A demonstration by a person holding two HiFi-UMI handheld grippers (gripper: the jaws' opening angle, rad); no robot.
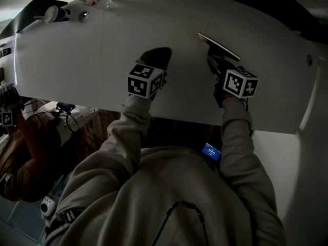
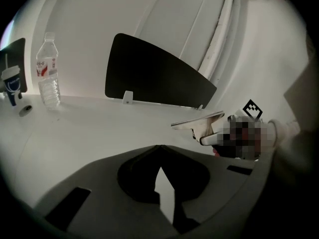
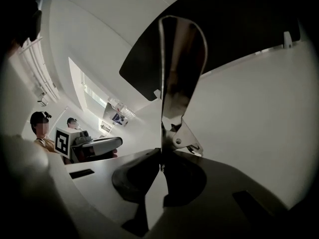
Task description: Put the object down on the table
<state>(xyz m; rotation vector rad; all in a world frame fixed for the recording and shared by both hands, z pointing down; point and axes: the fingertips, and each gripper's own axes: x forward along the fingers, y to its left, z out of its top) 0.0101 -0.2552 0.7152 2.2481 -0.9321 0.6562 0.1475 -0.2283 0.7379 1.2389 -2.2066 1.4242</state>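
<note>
White table (image 1: 92, 55) under dim light, seen from above, with both grippers held over its near half by a person in a light hooded top. Left gripper (image 2: 158, 149): jaws are brought together at the tips, and nothing is seen between them. Right gripper (image 3: 160, 156): jaws are clamped on the hinged end of a flat metal utensil (image 3: 180, 63), whose blade is pointed away from the person. From the left gripper view the utensil appears to be held just above the tabletop; contact cannot be confirmed. A black panel (image 2: 154, 78) is stood upright on clips across the far side. A clear water bottle (image 2: 48, 68) with a red label is stood at the far left edge.
</note>
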